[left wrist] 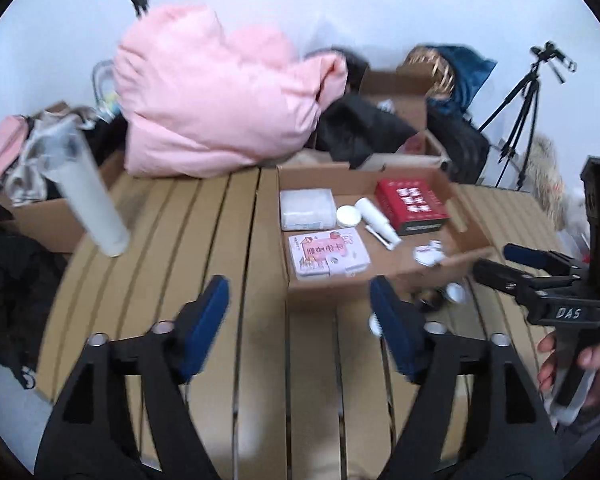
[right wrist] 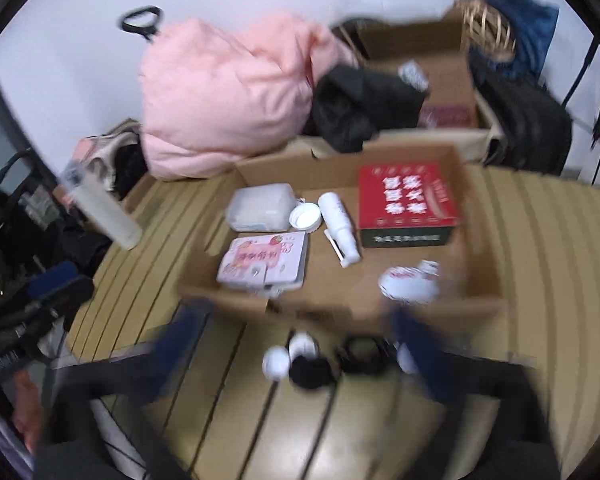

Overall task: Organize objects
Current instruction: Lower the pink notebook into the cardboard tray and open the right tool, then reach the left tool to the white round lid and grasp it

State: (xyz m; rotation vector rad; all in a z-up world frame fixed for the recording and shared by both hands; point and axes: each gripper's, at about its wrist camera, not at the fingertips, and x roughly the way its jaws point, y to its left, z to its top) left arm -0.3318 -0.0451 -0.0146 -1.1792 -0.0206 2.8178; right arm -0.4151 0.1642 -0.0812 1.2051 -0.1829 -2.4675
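left claw [left wrist: 300, 320] gapes wide, holding nothing. right claw [right wrist: 300, 344], blurred, also spread, its handle gripped by a hand [left wrist: 580, 364].

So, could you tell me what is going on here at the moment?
A person is sorting small items into a shallow cardboard box using two handheld grippers. It already holds a red box, a pink packet, a white spray bottle and more. The left gripper and right gripper are both open and empty; the right hovers over small items in front of the box.

pink quilt [left wrist: 220, 96], red box [left wrist: 412, 204]
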